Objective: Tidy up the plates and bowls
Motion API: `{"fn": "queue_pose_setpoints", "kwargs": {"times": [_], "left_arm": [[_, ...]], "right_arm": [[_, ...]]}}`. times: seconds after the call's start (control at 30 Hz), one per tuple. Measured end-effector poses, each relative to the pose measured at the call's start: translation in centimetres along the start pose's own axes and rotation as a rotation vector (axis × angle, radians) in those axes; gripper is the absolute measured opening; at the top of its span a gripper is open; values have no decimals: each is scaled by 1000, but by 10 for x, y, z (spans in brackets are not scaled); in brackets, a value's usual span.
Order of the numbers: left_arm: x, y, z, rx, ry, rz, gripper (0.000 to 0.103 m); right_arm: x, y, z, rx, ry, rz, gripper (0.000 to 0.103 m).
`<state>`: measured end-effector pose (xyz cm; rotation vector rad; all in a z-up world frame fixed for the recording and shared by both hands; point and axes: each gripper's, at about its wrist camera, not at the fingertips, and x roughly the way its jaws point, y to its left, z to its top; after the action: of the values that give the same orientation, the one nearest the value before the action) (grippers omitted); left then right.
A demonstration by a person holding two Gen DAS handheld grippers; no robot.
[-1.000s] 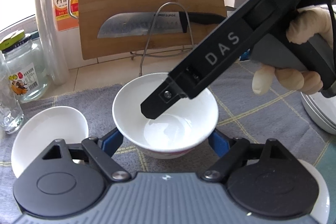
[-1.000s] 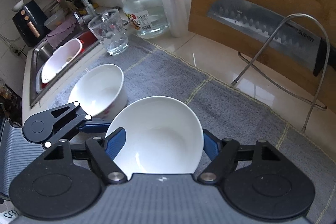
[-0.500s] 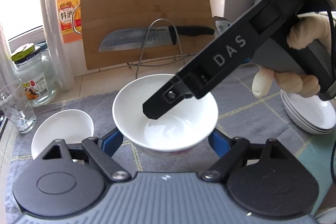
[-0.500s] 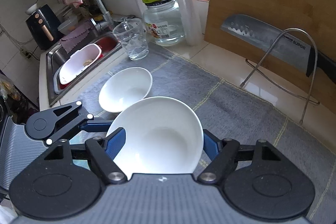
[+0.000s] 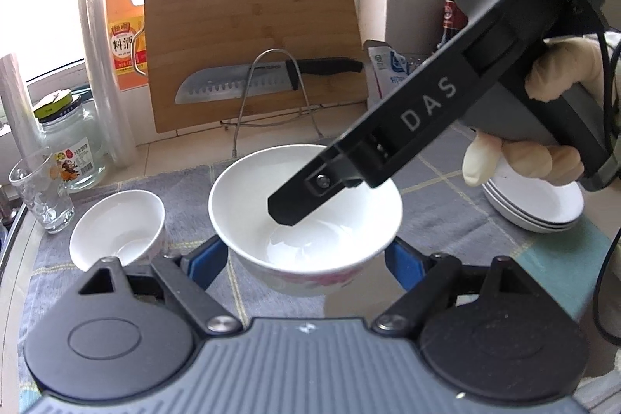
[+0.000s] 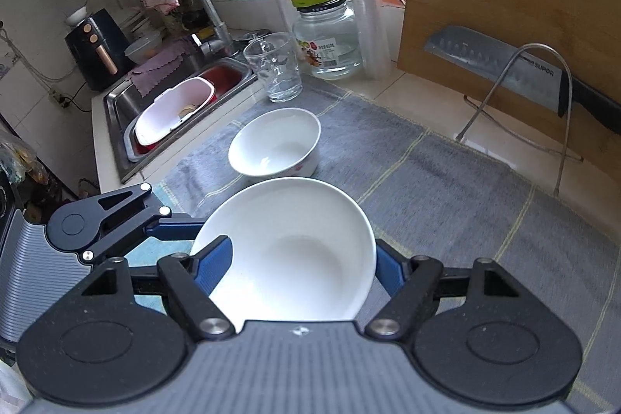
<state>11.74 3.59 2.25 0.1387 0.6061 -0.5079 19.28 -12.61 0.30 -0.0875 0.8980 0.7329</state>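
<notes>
A white bowl (image 5: 310, 278) with a pink pattern on its outside hangs above the grey cloth (image 5: 446, 212). My left gripper (image 5: 304, 262) is shut on it, one blue pad on each side. My right gripper (image 5: 287, 212) comes in from the upper right in a gloved hand, its finger over the bowl's inside. In the right wrist view the same bowl (image 6: 295, 251) sits between the right gripper's (image 6: 299, 262) pads, with the left gripper (image 6: 174, 220) at its left rim. A second white bowl (image 5: 116, 227) (image 6: 277, 142) stands on the cloth. A stack of white plates (image 5: 535, 208) lies to the right.
A drinking glass (image 6: 275, 68) and a glass jar (image 6: 326, 41) stand near the sink (image 6: 174, 96) at the cloth's left end. A wooden cutting board (image 5: 252, 45), a knife (image 5: 252, 80) and a wire rack (image 5: 271, 92) line the back wall.
Both grippers have risen and drawn back from the wall with the bowl between them. The second bowl now lies farther off, and the plate stack has come into the left wrist view.
</notes>
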Motion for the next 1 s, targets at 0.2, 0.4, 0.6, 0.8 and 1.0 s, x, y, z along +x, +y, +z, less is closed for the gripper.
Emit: {"fn": "queue_pose_setpoints", "kwargs": {"times": [0.2,0.4,0.6,0.8,1.0], "left_arm": [[-17,-12,-7,4,3,-11,87],[-27,-24,-12,16,11,-31,87],[-27,-34,-17,30,32,-51,87],[-25,-43,-22,42,47,-72,87],[-22,-48,-25,41,61,-88,87]], "right_arm": [[-9,12,-17,3,1,-1,82],[-20,19,-33,18,3,-4,82],[-25,19,-45,41,9,-8,82],[-26,15,-57,70,19,-19,82],[-24,12,-66,91,28,-32,82]]}}
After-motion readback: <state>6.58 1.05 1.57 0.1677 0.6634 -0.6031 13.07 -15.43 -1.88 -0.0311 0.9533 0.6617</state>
